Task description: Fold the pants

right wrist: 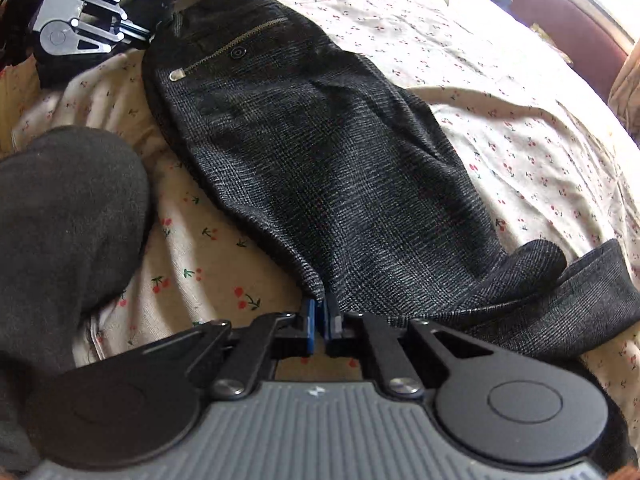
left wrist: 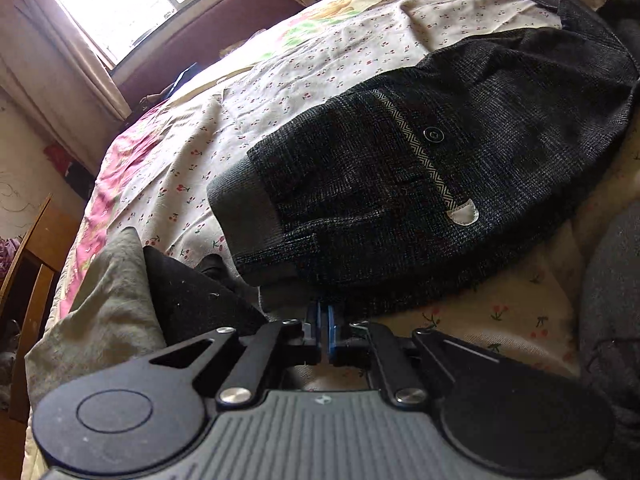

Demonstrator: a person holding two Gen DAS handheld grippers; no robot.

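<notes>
Right wrist view is showing the dark grey checked woven pants (right wrist: 320, 152) lying flat on a cream bedsheet printed with small red cherries (right wrist: 520, 128). Their long axis is running from the ribbed waistband (right wrist: 178, 20) at the far left to the leg cuffs (right wrist: 580, 280) at the near right, with the pocket, its herringbone trim and dark button (right wrist: 237, 53) facing up. The right gripper (right wrist: 321, 320), black with blue pads, is sitting at the near edge of the cloth with its jaws pressed together on the hem of that edge, about midway along the leg. The left gripper (right wrist: 140, 34) is showing at the far left, its tips meeting the waistband end.

Left wrist view is looking along the pants (left wrist: 420, 160) from the waistband (left wrist: 240, 208) side, the legs stretching away to the far right. The left gripper (left wrist: 324, 316) is pinching the near edge of the fabric just below the waistband, its blue pads drawn together on the cloth.
</notes>
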